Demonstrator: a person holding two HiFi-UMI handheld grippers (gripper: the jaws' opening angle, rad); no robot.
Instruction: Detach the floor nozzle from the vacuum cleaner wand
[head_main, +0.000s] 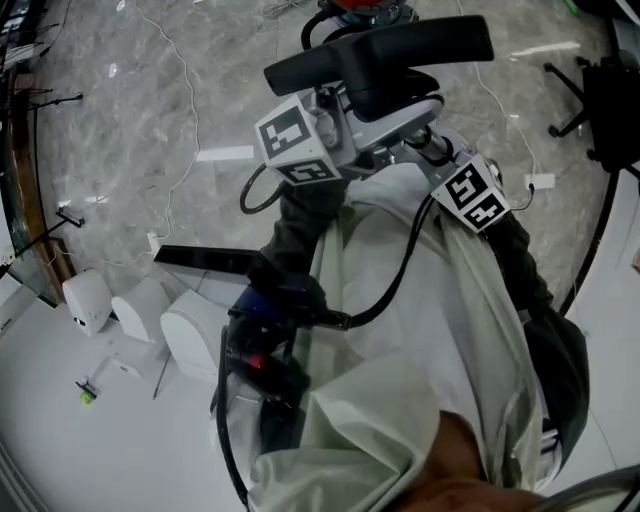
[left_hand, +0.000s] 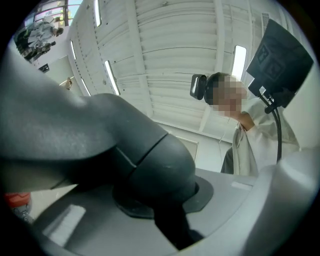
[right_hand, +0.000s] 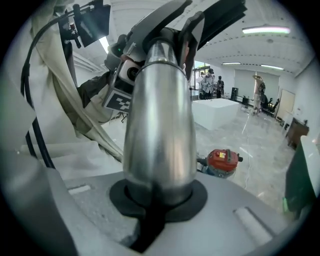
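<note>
L gripper (left_hand: 160, 215): jaws narrow, clamped on the dark grey neck (left_hand: 150, 155) of the floor nozzle (head_main: 380, 55). The neck filled most of the L gripper view.

R gripper (right_hand: 155, 205): jaws also narrow, clamped round the silver wand (right_hand: 159, 115). From my R jaws the wand ran straight up into the black nozzle parts at the top of the R gripper view, w/ the L cube (right_hand: 120, 102) just beside that end. Nozzle and wand looked joined; saw no gap, but the joint was crowded by the L gripper, so I couldn't tell for sure.

In the head view the nozzle was held up close under the camera, a black bar lying across the top of frame. L cube sat right beneath it, R cube (head_main: 470, 195) lower and to the right. A black cable (head_main: 400, 270) looped down from near the R cube across my light coat (head_main: 430, 340).

Red vacuum body (right_hand: 222, 161) sat on the grey marble floor (head_main: 130, 100). Three white rounded units (head_main: 150, 305) were on the floor at left, well apart from both grippers.
</note>
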